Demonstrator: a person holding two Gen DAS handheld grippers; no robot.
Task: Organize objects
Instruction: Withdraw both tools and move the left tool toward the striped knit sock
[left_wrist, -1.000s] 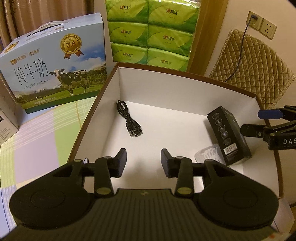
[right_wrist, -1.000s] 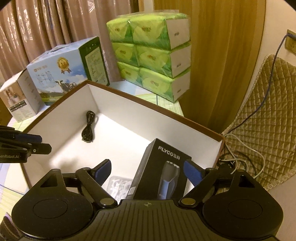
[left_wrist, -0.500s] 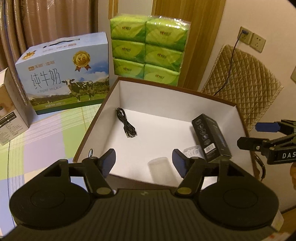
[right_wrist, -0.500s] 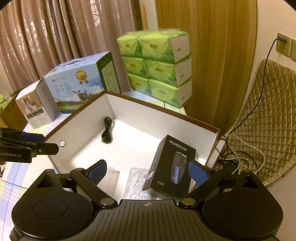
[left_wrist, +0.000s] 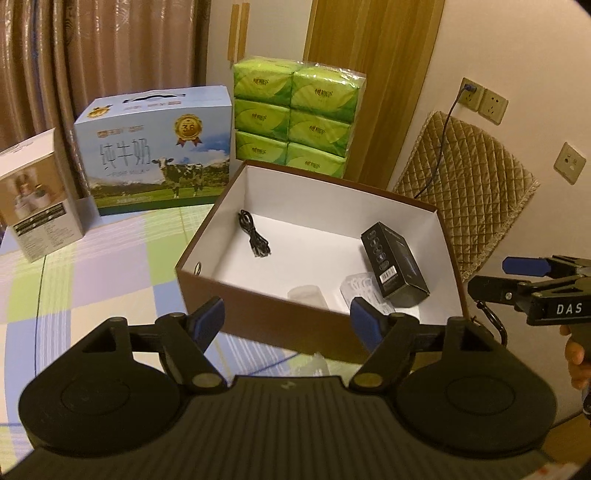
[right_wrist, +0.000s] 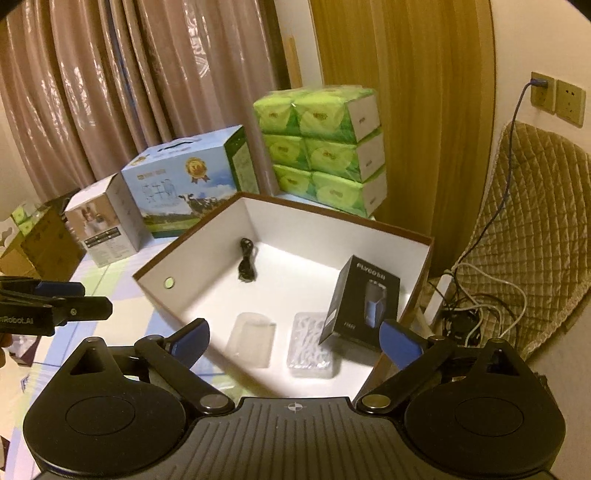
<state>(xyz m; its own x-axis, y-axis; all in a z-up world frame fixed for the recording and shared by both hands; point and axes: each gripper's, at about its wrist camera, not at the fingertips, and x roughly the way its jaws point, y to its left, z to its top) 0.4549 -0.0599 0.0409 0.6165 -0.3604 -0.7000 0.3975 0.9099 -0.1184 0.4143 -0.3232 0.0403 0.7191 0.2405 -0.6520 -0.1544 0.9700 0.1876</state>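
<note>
A brown box with a white inside (left_wrist: 258, 317) (right_wrist: 207, 236) stands on the checked tablecloth. In it lie a coiled black cable (left_wrist: 255, 239) (right_wrist: 246, 266), a black shaver carton (left_wrist: 393, 264) (right_wrist: 364, 301), a clear tray of small white pieces (left_wrist: 360, 290) (right_wrist: 310, 345) and a clear plastic cup on its side (left_wrist: 308, 295) (right_wrist: 253, 341). My left gripper (left_wrist: 287, 321) is open and empty, held back from the box's near wall. My right gripper (right_wrist: 295, 339) is open and empty above the box's near right corner. Each gripper shows at the edge of the other's view.
A blue milk carton (left_wrist: 159, 151) and a stack of green tissue packs (left_wrist: 295, 114) stand behind the box. A small white carton (left_wrist: 35, 195) sits at far left. A quilted cushion (left_wrist: 476, 181) leans on the wall at right, with cables (right_wrist: 476, 306) below it.
Both grippers have pulled back and up, away from the box. The left gripper's jaws have spread wider. The clear cup, unseen a second ago, now lies on the box floor.
</note>
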